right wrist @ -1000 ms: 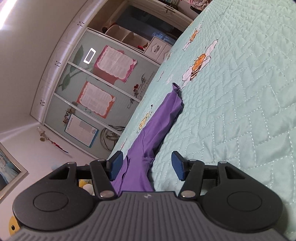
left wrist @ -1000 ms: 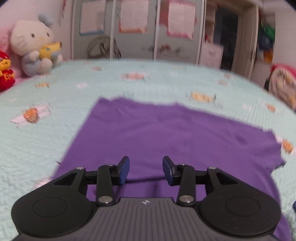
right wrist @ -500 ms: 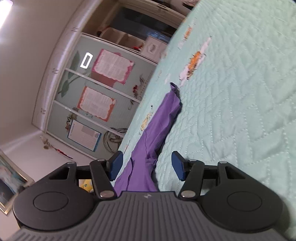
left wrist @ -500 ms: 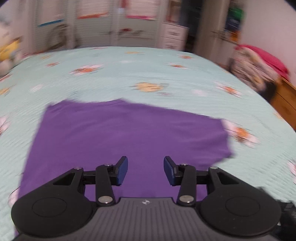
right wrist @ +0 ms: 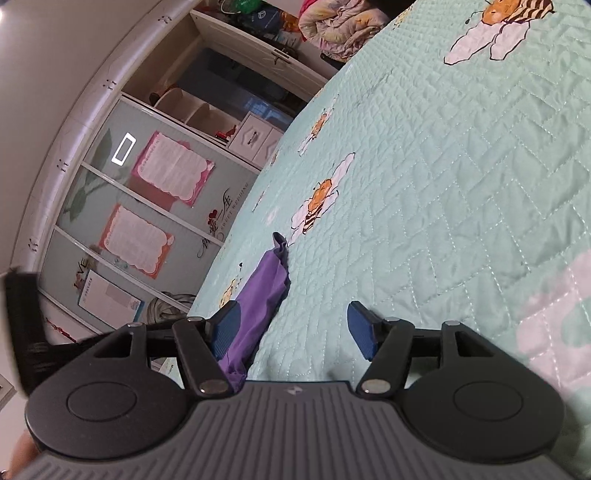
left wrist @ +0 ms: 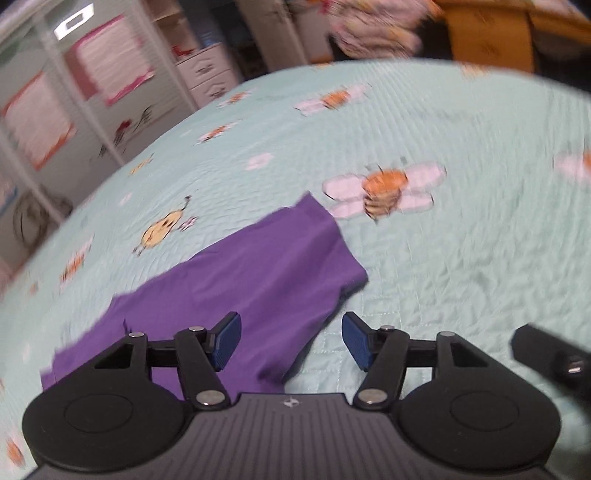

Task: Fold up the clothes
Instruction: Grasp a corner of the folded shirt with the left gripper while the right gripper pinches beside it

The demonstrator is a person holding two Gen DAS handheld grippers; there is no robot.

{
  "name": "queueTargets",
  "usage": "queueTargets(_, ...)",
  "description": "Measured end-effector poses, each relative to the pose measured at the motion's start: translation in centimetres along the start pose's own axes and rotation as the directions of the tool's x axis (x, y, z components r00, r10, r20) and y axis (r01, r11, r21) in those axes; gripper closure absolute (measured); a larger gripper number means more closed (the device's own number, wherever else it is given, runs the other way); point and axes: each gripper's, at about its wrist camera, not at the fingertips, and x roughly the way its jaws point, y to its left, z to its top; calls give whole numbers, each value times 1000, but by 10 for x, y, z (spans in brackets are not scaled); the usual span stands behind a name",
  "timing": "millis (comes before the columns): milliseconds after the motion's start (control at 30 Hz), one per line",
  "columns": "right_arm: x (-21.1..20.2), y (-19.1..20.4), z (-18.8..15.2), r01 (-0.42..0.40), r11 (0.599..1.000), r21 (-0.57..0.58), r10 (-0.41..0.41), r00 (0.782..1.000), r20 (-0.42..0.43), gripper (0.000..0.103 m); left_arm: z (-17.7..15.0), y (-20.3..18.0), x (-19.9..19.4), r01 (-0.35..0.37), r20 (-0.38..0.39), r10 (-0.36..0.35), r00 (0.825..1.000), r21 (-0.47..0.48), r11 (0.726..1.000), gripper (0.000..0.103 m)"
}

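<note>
A purple garment (left wrist: 236,288) lies flat on the mint quilted bedspread (left wrist: 461,229). In the left wrist view its right-hand edge and corner run down between my fingers. My left gripper (left wrist: 291,341) hovers over that edge, its jaws opening, and the pads press on nothing. In the right wrist view the same garment (right wrist: 258,299) appears as a thin purple strip seen edge-on. My right gripper (right wrist: 293,332) is low over the bed beside that edge with its jaws opening. The cloth passes close to the left pad (right wrist: 225,328), but nothing is pinched.
The bedspread carries bee and flower prints (left wrist: 384,188). A wardrobe with papers on its doors (right wrist: 147,206) stands beyond the bed. A pile of bedding (right wrist: 340,22) and a wooden piece of furniture (left wrist: 509,33) sit at the far side. The other gripper's black body (left wrist: 554,358) shows at right.
The left gripper swung to the right along the garment and rolled, going from over its middle to its right edge, and its jaws widened. The right gripper shifted slightly and opened a little.
</note>
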Motion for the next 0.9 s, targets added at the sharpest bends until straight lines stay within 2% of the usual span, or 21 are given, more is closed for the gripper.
queueTargets(200,6,0,1,-2,1000,5,2,1000,-5,39,-8,-28,26,-51,19,49,999,156,986,39)
queueTargets(267,8,-1,2,-3,1000,9,3,1000,-4,39,-10,-29,29,-45,24,42,999,141,989,39)
queueTargets(400,10,-3,2,-9,1000,23,9,1000,-2,39,-2,-22,36,-6,4,6,1000,46,999,39)
queueTargets(500,11,-5,2,-14,999,33,14,1000,-2,39,5,-32,43,-47,-8,48,999,91,995,38)
queueTargets(633,14,-8,5,-27,998,58,28,1000,-5,39,6,-49,45,-138,13,138,990,195,971,29)
queueTargets(733,14,-11,7,-38,996,82,39,999,-5,39,7,-52,46,-171,14,172,985,201,965,27)
queueTargets(900,15,-10,7,-38,996,81,39,999,-6,39,12,-49,51,-186,4,188,982,182,966,25)
